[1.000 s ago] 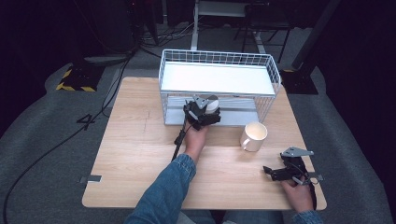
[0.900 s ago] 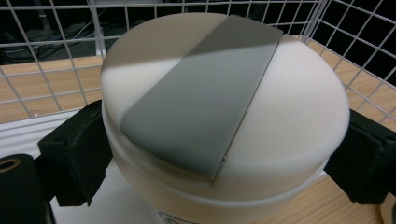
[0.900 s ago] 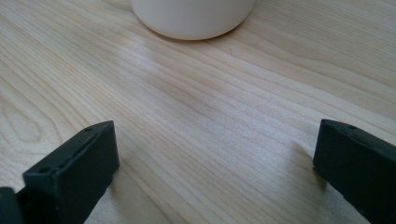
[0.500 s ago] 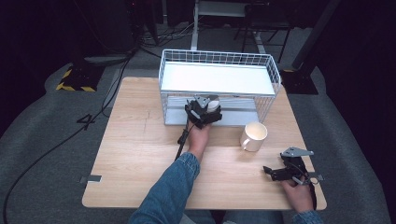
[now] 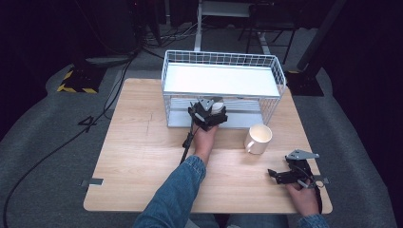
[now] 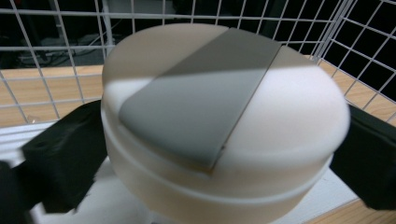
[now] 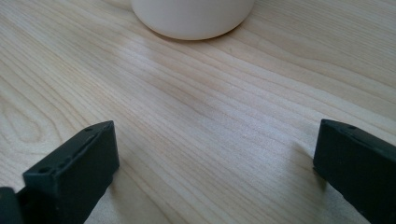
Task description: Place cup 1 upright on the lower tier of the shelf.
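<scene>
A white round cup (image 6: 224, 126), seemingly upside down with its flat base toward the camera, sits between my left gripper's (image 6: 210, 158) black jaws, which are shut on its sides. In the high view my left gripper (image 5: 208, 113) holds this white cup (image 5: 217, 105) at the front opening of the lower level of a white wire rack (image 5: 223, 94). A cream mug (image 5: 258, 137) stands upright on the table to the right of the rack's front. My right gripper (image 5: 281, 175) rests low near the table's front right corner, jaws open and empty, with the mug's base (image 7: 194, 16) ahead of it.
The wooden table (image 5: 142, 152) has bare room on its left half and along the front. The rack's top shelf (image 5: 218, 78) is a flat white panel inside wire walls. A black cable (image 5: 186, 145) trails from the left gripper across the table.
My left gripper with the white cup has edged slightly right and toward the rack's lower opening. The right gripper and the mug have stayed still.
</scene>
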A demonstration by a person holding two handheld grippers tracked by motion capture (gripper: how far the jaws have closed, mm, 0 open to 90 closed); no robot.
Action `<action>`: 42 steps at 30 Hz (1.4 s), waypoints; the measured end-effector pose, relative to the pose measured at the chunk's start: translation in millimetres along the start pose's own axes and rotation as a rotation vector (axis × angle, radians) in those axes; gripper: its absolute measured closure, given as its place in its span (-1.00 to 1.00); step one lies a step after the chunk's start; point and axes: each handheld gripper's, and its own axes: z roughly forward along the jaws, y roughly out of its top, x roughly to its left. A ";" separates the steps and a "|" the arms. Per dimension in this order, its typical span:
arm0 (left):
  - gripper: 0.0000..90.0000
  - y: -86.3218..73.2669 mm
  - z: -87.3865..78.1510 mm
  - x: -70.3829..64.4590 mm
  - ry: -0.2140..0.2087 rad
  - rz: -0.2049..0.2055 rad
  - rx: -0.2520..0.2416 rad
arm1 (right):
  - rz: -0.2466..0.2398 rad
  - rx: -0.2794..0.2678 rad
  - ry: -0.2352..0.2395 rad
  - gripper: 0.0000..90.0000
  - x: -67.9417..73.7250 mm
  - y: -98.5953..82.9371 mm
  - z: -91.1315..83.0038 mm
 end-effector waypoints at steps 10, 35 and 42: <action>-1.00 2.2 -7.8 -0.3 -0.018 0.040 0.001 | -0.001 0.000 -0.001 -1.00 0.0 0.0 0.0; -1.00 10.5 -97.3 24.5 -0.139 0.146 0.046 | 0.000 0.001 0.001 -0.99 -0.1 0.1 0.0; -1.00 11.2 -132.3 37.5 -0.172 0.153 0.076 | 0.001 0.000 0.002 -0.99 -0.3 0.1 -0.1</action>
